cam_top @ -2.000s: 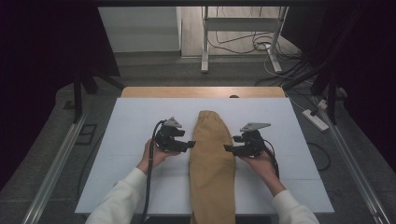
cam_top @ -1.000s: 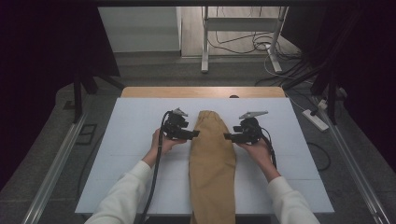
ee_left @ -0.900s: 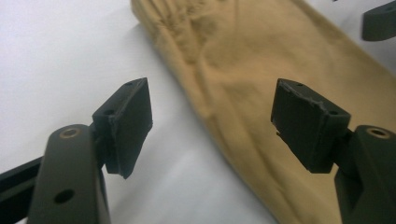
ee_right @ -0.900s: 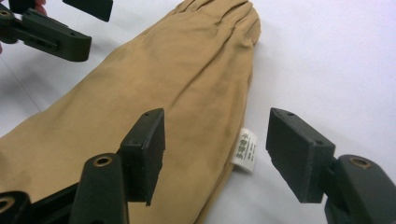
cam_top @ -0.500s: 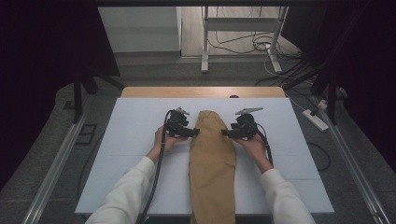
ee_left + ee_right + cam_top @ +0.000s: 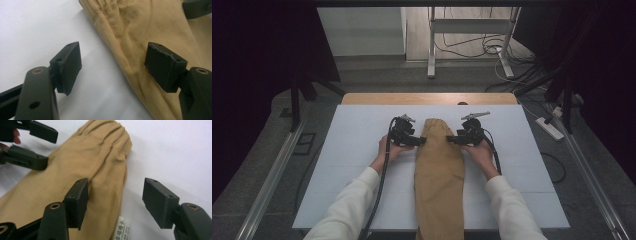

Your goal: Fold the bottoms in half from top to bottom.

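Nearest the camera in the high view, two white sleeves are coming in from the bottom edge, w/ the folded tan trousers [image 6: 439, 175] lying lengthwise btwn them down the middle of the white worktop [image 6: 342, 165]. The trousers' near end is hanging over the front edge; the gathered waistband end is pointing away from the person.

Farther up, each hand is holding a claw at one side of the trousers' far part. The left claw [image 6: 419, 142] is sitting at the left edge of the cloth, jaws pointing inward. In the left gripper view its jaws are standing wide apart, nothing btwn the pads: one jaw is over bare worktop, the other over the tan cloth, and the cloth's seam edge is running btwn them. Can't tell if the pads are touching the surface.

The right claw [image 6: 453, 139] is mirroring it at the right edge. In the right gripper view its jaws are also spread apart and gripping nothing; one is over the cloth, the other over white worktop. A white label [image 6: 121, 230] w/ print is peeking out at the trousers' edge just beside the jaws.

Beyond the claws, a black cable is trailing back from each along the forearm.
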Demonstrator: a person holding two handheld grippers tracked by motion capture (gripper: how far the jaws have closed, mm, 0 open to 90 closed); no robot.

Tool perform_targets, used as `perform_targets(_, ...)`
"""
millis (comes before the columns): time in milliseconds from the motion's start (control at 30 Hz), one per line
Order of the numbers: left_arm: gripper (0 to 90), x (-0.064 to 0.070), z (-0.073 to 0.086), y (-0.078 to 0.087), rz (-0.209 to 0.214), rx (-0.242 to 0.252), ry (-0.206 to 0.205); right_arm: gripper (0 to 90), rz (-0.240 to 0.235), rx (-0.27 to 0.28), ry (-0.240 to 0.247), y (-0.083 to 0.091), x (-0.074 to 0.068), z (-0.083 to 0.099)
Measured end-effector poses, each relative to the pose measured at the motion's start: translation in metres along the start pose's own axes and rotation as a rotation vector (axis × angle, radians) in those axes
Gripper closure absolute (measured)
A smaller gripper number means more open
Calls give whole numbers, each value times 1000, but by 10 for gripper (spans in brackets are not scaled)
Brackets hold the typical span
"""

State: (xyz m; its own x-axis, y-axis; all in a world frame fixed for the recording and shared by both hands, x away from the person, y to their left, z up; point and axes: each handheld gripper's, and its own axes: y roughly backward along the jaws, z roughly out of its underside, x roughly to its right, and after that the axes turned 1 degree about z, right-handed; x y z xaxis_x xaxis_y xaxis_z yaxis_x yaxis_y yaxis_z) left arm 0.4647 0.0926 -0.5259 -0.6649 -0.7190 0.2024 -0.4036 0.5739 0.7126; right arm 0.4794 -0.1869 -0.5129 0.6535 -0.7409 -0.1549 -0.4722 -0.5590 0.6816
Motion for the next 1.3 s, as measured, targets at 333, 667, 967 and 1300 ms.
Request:
perform_targets(333,296,3,-1,-6,1,-22,-11,377,23,-56,21,-7,4,5)
perform_targets(667,371,9,-2,-16,27,-43,-21,436,-9,-52,56,-12,4,4)
perform_targets(967,723,15,-2,-16,72,-54,-34,768,-60,-95,92,-14,-4,0)
perform_targets(1300,822,18,-7,-1,73,-4,-76,809,-16,-72,204,-3,-14,-6)
